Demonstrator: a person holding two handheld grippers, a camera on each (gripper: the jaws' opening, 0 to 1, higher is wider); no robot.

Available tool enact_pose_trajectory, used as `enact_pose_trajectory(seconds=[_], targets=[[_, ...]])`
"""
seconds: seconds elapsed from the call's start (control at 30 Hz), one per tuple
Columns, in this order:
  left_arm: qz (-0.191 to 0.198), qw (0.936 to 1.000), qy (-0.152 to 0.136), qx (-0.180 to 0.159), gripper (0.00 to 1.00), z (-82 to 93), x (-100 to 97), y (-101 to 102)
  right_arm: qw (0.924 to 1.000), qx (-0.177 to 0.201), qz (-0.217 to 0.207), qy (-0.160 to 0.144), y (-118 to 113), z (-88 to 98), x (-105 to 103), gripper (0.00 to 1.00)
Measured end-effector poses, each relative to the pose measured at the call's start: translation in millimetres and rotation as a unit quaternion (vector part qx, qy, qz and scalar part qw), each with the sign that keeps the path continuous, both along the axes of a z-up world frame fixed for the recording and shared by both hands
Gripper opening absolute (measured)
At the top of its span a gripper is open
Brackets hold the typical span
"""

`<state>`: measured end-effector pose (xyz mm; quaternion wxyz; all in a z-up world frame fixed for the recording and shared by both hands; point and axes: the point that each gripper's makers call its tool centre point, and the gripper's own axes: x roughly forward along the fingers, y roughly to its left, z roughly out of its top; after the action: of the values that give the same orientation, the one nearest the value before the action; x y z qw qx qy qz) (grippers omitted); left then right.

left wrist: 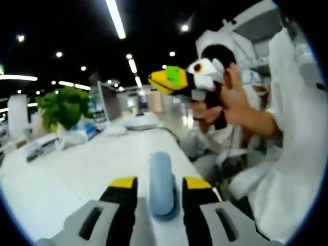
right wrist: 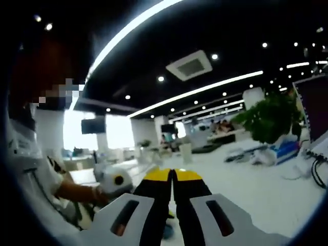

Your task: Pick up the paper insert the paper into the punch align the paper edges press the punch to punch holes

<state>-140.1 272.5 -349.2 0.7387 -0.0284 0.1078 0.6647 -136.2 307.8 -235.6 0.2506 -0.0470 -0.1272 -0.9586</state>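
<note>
In the left gripper view my left gripper [left wrist: 160,183] stands open low over the white table [left wrist: 77,174]. The blue-grey hole punch [left wrist: 163,187] lies lengthwise in the gap between its yellow-tipped jaws; whether they touch it I cannot tell. A person's hand [left wrist: 230,102] holds my right gripper [left wrist: 165,81] high above the table's far right side, with its yellow and green tips together. In the right gripper view the right gripper [right wrist: 173,175] is shut with nothing in it and is raised, pointing across the room. A small blue patch [right wrist: 167,231] shows below its jaws.
A potted plant [left wrist: 64,105] and a monitor [left wrist: 110,100] stand at the table's far end, with boxes and loose items near them. The person in white [left wrist: 292,143] sits at the table's right edge. The right gripper view shows the plant [right wrist: 271,120] and cables [right wrist: 318,171].
</note>
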Motion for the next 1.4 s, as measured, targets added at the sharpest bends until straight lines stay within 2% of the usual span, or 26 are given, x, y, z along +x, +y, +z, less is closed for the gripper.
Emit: enact_pose_trajectory(seconds=[0.17,0.2,0.27,0.33,0.47,0.6,0.7,0.77,0.83,0.93,1.0,1.07,1.23,1.27,1.3,1.4], targets=[[-0.002,1.0,0.003,-0.002,0.29,-1.6,0.9,0.2,0.9998,-0.015,-0.014,-0.004,-4.7,-6.4,-6.1,0.06],[-0.002,1.0,0.004,-0.002,0.29,-1.6,0.9,0.1,0.9999,-0.006,-0.006,0.014,-10.2,-2.1,-5.4,0.06],[-0.002,1.0,0.008,-0.004,0.27,-2.8,1.4,0.0,0.9998,-0.007,-0.006,0.016,-16.8,1.1,-6.9,0.06],[-0.005,0.9998,0.017,-0.007,0.26,-4.5,2.8,-0.2,0.9999,-0.013,-0.004,0.008,-23.2,3.8,-10.1,0.05],[-0.006,0.9997,0.02,-0.01,0.26,-5.7,2.9,-0.6,0.9994,-0.008,-0.032,-0.012,-27.1,1.1,-19.4,0.05],[-0.007,0.9996,0.025,-0.013,0.25,-7.5,3.6,-0.8,0.9987,-0.004,-0.05,-0.013,-38.9,-3.3,-26.6,0.05],[-0.008,0.9996,0.024,-0.014,0.25,-8.0,3.8,-1.0,0.9964,0.028,-0.08,0.01,-46.5,-5.2,-33.8,0.05],[-0.008,0.9996,0.024,-0.014,0.25,-8.4,3.8,-1.2,0.9923,0.077,-0.092,0.029,-55.6,-9.9,-37.1,0.05],[-0.008,0.9996,0.024,-0.015,0.25,-8.8,3.9,-1.4,0.9868,0.119,-0.107,0.024,-61.6,-22.0,-41.9,0.05],[-0.008,0.9996,0.022,-0.016,0.25,-9.1,4.1,-1.7,0.9832,0.134,-0.123,0.013,-65.0,-36.8,-47.2,0.05],[-0.008,0.9996,0.02,-0.016,0.25,-9.2,4.1,-1.9,0.9765,0.157,-0.147,0.019,-61.4,-44.0,-48.6,0.05],[-0.008,0.9997,0.019,-0.017,0.25,-9.2,4.2,-2.1,0.9723,0.176,-0.153,0.016,-61.9,-52.6,-50.6,0.05],[-0.009,0.9997,0.017,-0.017,0.25,-9.1,4.4,-2.5,0.9703,0.182,-0.16,0.004,-58.3,-65.8,-55.1,0.05],[-0.009,0.9997,0.017,-0.017,0.25,-9.2,4.4,-2.6,0.9721,0.172,-0.159,0.004,-57.4,-64.7,-54.6,0.05],[-0.009,0.9997,0.017,-0.017,0.25,-9.2,4.6,-2.7,0.9749,0.153,-0.161,-0.013,-56.6,-67.1,-54.8,0.05],[-0.009,0.9997,0.016,-0.017,0.25,-9.3,4.5,-2.6,0.975,0.152,-0.16,-0.025,-56.3,-68.2,-58.2,0.05]])
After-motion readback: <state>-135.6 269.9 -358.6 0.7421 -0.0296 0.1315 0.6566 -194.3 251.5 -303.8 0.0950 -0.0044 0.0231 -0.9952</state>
